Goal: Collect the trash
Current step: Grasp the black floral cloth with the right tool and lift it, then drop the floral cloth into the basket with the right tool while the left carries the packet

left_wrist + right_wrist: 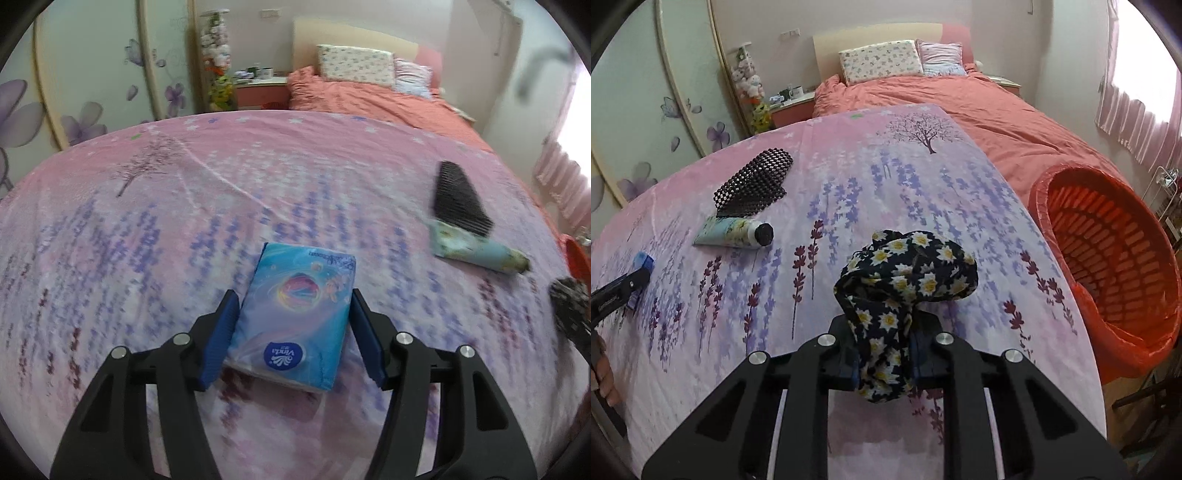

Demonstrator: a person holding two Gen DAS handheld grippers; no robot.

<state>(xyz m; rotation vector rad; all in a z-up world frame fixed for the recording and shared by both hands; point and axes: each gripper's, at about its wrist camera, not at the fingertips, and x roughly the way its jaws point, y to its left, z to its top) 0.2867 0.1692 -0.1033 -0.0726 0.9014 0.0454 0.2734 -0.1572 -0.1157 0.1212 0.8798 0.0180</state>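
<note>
1. The left gripper (291, 339) has black arms and blue ridged pads. Its jaws sit against the two long sides of a soft plastic tissue pack (295, 317), gripping it; the pack is blue, rectangular and glossy, and rests on the bedspread (147, 229).
2. The right gripper (884, 360) is clenched on a bunched cloth (905, 288), dark fabric printed with white daisies. The cloth's upper part balloons above the pads.
3. The bedspread is flat pink fabric printed with purple flower spikes and a tree.
4. Further out on it lie a pale squeeze tube (735, 232) with a black round cap, and just behind it, touching or nearly so, a black bumpy mesh-textured piece (753, 182).
5. A round red basket (1108, 243) with slotted walls, lined with red plastic, stands at the bedspread's right edge, near the cloth.
6. Behind is a bed with a coral quilt (960, 107) and pillows.
</note>
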